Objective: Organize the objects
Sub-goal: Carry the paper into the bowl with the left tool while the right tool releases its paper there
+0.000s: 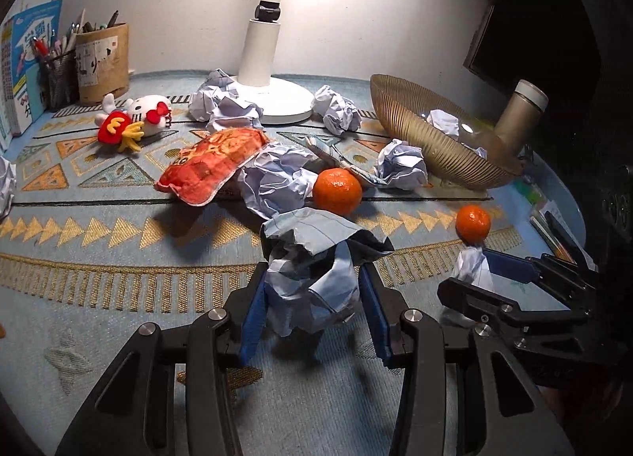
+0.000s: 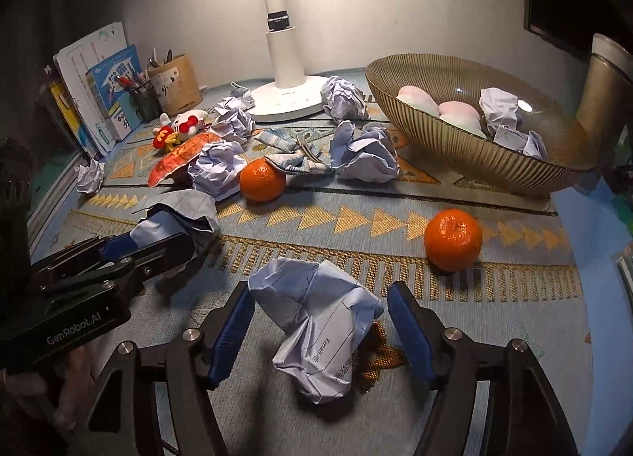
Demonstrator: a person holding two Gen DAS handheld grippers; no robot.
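Two paper wads: left hand-held gripper (image 1: 312, 294) clamps one (image 1: 312, 278); right hand-held gripper (image 2: 320, 321) stands open around another (image 2: 320, 333)

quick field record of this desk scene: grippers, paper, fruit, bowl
left gripper: shut on crumpled lined paper ball
right gripper: open around second crumpled paper wad, pads apart from it
fruit: two orange mandarins on patterned blue cloth
ribbed gold bowl: holds paper wads and pale pink items
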